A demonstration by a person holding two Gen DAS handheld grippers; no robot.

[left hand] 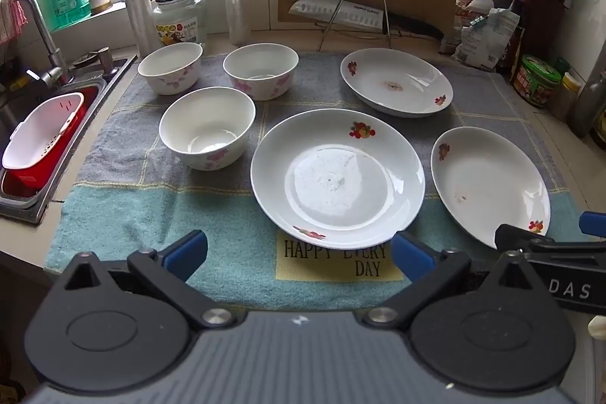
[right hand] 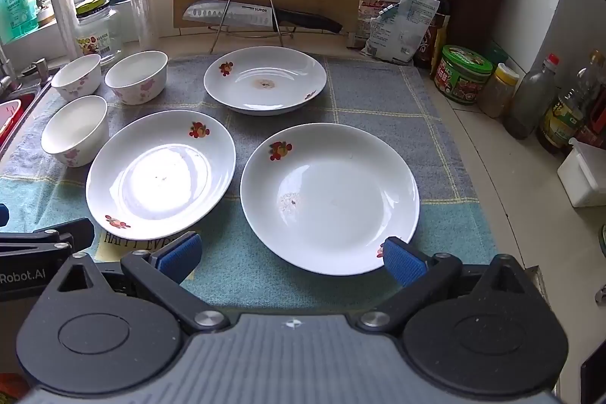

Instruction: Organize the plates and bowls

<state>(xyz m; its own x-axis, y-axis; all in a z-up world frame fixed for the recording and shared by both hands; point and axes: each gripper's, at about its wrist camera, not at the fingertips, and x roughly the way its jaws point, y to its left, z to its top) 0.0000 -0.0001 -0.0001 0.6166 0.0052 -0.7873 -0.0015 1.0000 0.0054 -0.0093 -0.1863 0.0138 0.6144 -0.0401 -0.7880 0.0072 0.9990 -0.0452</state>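
Both claws are hanging wide open and empty, the left claw (left hand: 299, 254) and the right claw (right hand: 291, 258) just short of the plates (right hand: 329, 195) lying on the bench towel (right hand: 378, 93). Bowls (left hand: 206, 131) are sitting further left. Glazed ware is judged rigid, slippery, breakable; rims are offering the best hold.

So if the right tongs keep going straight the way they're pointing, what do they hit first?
Most likely the near plate. The right tongs stand open and empty, angled down at its near rim. Depth is hard to judge, so they might land on the towel just short of it.
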